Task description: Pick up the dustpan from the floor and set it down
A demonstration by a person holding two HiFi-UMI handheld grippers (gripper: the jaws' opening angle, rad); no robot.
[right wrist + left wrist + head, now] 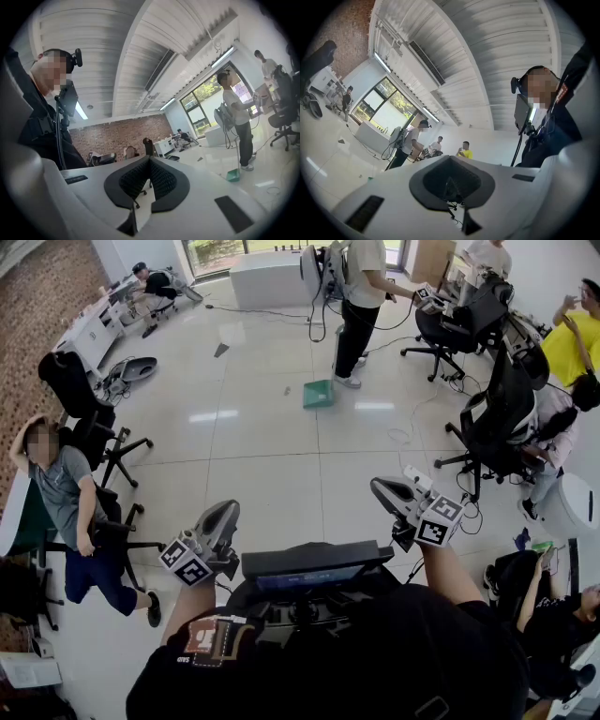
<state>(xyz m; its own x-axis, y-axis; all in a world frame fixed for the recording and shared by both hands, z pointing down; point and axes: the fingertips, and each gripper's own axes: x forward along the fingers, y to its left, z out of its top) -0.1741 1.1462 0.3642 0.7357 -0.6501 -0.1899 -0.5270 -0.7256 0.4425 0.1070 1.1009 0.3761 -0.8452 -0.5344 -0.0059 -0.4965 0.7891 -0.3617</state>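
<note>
Green dustpan [319,393] on floor [262,474], nr person [361,296]

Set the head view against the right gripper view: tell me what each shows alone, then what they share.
Head view only: the left gripper, and a seated person in grey at the left. Right gripper view only: the ceiling, and the right gripper seen along its jaws, shut on nothing. Both: the green dustpan lying on the floor, untouched, beside a standing person in white.
</note>
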